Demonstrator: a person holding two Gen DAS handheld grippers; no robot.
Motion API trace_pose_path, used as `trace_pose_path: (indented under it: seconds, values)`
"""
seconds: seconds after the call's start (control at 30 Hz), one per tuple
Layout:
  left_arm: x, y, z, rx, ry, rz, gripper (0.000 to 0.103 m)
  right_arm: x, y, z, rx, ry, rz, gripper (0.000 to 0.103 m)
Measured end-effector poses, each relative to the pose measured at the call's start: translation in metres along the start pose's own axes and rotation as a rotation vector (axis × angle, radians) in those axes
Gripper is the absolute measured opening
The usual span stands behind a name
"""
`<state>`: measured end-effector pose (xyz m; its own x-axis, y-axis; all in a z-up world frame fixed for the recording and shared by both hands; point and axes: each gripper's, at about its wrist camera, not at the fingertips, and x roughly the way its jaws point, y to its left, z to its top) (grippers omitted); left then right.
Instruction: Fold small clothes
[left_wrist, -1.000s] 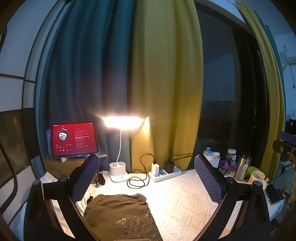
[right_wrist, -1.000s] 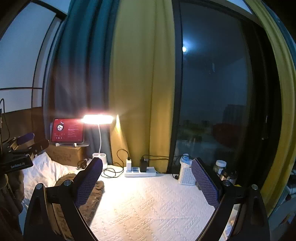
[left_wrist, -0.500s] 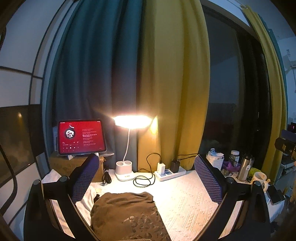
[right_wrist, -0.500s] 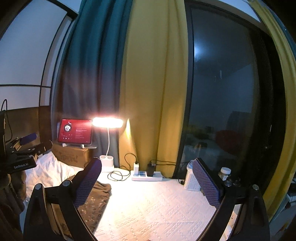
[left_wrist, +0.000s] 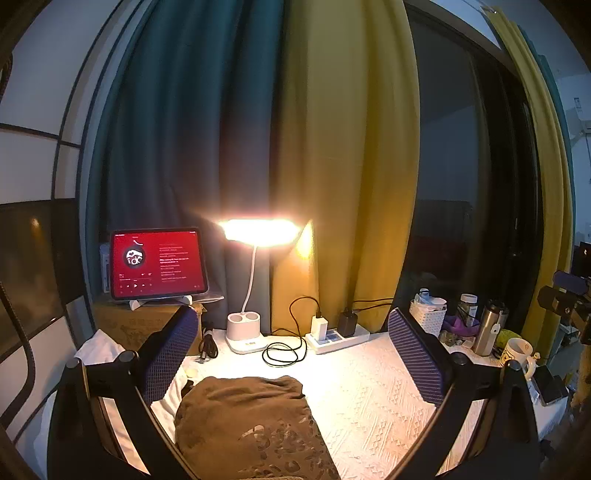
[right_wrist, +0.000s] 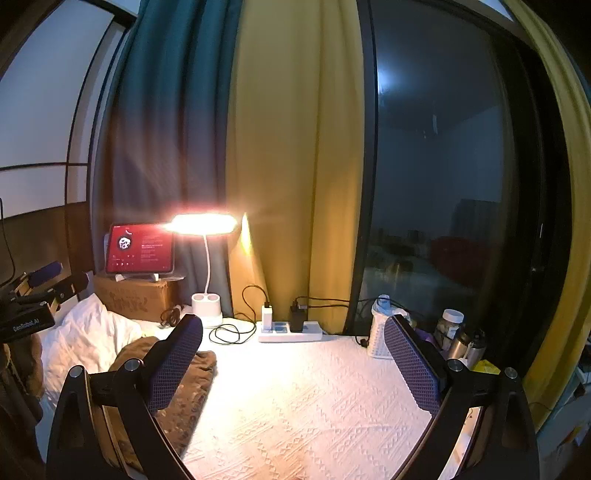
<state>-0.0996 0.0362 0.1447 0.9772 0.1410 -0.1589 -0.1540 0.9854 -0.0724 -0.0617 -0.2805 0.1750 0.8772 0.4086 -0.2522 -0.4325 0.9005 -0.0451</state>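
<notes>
left gripper (left_wrist: 291, 354): your jaws are spread wide, nothing between them, held above the near-left part of the white textured cover (left_wrist: 369, 384).
right gripper (right_wrist: 293, 354): also wide apart and empty, over the middle of the cover (right_wrist: 295, 398).
brown garment (left_wrist: 251, 424): lies bunched on the cover at its near-left side. In your left view it sits low between the fingers, nearer the left one, not touched. In your right view the garment (right_wrist: 184, 391) is mostly behind your left finger (right_wrist: 173, 365), off to the side of the gap.
left view only: mug (left_wrist: 517, 352), steel flask (left_wrist: 487, 323) and the other gripper's tip at the right edge.
right view only: white pillow (right_wrist: 85, 332) past the garment at the cover's left edge, dark window with reflections.
both views: lit desk lamp (left_wrist: 255, 258), red-screen tablet (left_wrist: 157, 264) on a cardboard box, power strip (left_wrist: 336, 336) along the far edge.
</notes>
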Motion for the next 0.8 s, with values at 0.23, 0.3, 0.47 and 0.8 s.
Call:
trace_pose_path:
  seconds: [0.23,0.3,0.47,0.8]
  values:
    - [-0.0003,-0.0024,-0.0014,0.001,0.003,0.0,0.101,-0.0004,0.0014,-0.001,0.0,0.004,-0.002,0.099]
    - [-0.0003,-0.0024,-0.0015,0.001,0.003,-0.001,0.101,-0.0003,0.0017,-0.0018,-0.001,0.005,-0.003,0.099]
    - [-0.0005,-0.0032,-0.0024,0.003,0.006,-0.002,0.101,-0.0002,0.0018,-0.0019,0.001,0.006,-0.003,0.099]
    - [0.0004,-0.0048,-0.0036,0.007,0.012,-0.003,0.101,-0.0003,0.0005,-0.0066,0.003,0.013,-0.004,0.099]
